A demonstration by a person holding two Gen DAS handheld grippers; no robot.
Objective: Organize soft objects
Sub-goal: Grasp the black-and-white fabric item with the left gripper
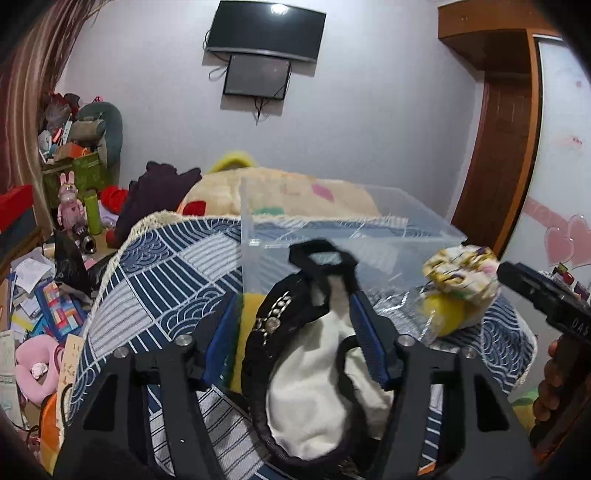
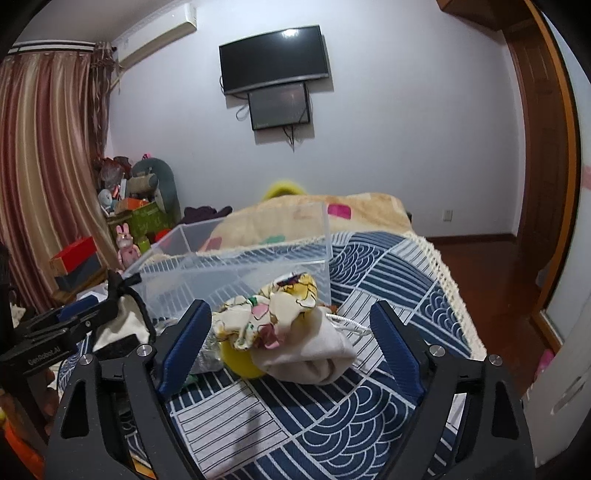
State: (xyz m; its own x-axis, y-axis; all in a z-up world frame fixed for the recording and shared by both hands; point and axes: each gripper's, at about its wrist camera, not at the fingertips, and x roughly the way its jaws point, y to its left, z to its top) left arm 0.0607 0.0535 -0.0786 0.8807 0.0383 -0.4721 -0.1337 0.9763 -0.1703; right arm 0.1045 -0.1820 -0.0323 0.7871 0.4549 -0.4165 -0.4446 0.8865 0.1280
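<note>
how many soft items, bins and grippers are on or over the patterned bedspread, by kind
soft items: 2, a black and white pouch and a floral pouch
clear bin: 1
grippers: 2, left gripper, right gripper
total: 5

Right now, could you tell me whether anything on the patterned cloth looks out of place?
Yes: the clear box stands empty while the black-and-white pouch and the floral bundle lie loose on the patterned cloth in front of it.

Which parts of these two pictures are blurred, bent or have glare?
Left wrist view: black loop strap is motion-blurred; wooden door frame bends. Right wrist view: sharper; striped curtain curves. Both: lamp glare on wall-mounted black screen.
</note>
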